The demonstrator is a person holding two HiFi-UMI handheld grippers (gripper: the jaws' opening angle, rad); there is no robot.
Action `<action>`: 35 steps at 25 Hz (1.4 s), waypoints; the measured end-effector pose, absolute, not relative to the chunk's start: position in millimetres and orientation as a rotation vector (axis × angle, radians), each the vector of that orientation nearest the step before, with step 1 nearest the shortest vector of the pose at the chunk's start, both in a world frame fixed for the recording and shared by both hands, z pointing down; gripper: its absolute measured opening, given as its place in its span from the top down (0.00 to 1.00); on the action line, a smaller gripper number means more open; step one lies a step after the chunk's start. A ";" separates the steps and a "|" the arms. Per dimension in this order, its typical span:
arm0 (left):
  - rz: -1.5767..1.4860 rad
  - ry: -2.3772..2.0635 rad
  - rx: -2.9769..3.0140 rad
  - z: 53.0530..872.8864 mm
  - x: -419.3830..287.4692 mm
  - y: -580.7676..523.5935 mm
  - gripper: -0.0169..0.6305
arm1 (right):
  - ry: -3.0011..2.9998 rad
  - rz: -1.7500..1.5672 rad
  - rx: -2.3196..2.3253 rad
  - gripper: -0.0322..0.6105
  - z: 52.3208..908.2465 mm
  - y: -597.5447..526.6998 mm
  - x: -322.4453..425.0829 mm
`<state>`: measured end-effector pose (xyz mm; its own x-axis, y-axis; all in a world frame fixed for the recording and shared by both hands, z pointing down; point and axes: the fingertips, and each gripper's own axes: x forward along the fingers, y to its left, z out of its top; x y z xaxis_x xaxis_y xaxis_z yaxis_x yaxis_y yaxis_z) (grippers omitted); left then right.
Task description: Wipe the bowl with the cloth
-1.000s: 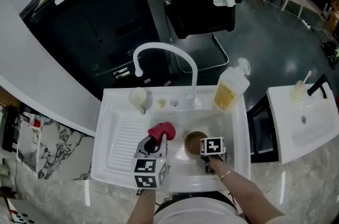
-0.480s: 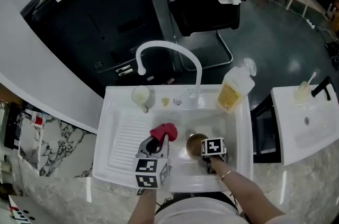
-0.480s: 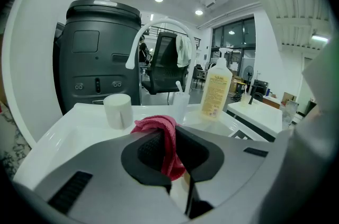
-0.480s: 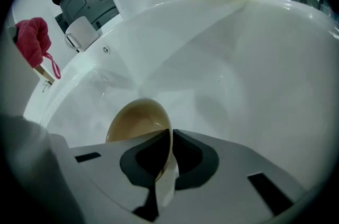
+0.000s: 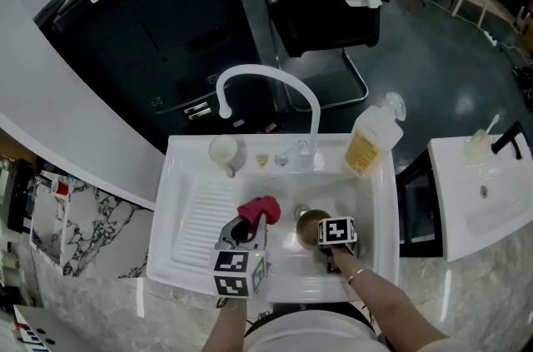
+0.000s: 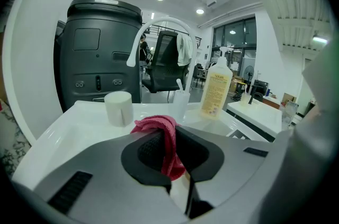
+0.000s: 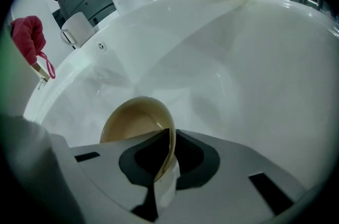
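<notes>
White sink [image 5: 187, 213] set in a marble counter, under a curved faucet [image 5: 266, 77] arching over the basin. On the back ledge, a yellow soap bottle [image 5: 369, 141] and, further left, a white cup [image 5: 222, 151]. Down in the basin, tilted on edge: the tan bowl [image 7: 135, 119], its rim pinched by the right gripper [image 7: 167, 157], jaws just eased slightly wider. Over the drainboard, apart from the bowl: the left gripper [image 6: 169, 151], clamped on the red cloth [image 6: 164, 138].

- Left gripper [image 6: 170, 138] pointed shallowly downward, jaws clamped on the cloth [image 6: 158, 125].
- Right gripper [image 7: 168, 139] pointed steeply downward; jaws had just been opening slightly, with the bowl [image 7: 132, 119] rim between them and the pads on it.
- Right forearm [image 5: 381, 302] was bare.
</notes>
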<state>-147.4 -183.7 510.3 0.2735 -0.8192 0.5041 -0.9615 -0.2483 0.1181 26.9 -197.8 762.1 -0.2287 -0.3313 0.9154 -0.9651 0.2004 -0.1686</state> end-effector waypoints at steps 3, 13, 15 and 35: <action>0.477 -1.608 2.149 511.2 -146.4 -182.6 0.90 | -1.705 1.003 1.228 0.86 759.3 -198.2 30.1; 0.452 -1.609 2.169 506.5 -143.7 -175.8 0.90 | -1.835 0.956 1.365 0.82 713.0 -207.7 37.6; 0.450 -1.606 2.177 504.8 -143.0 -173.2 0.90 | -1.875 0.941 1.399 0.82 695.0 -208.3 38.0; 0.439 -1.557 2.291 487.7 -130.2 -142.3 0.90 | -2.322 0.587 1.629 0.82 495.0 -173.2 29.2</action>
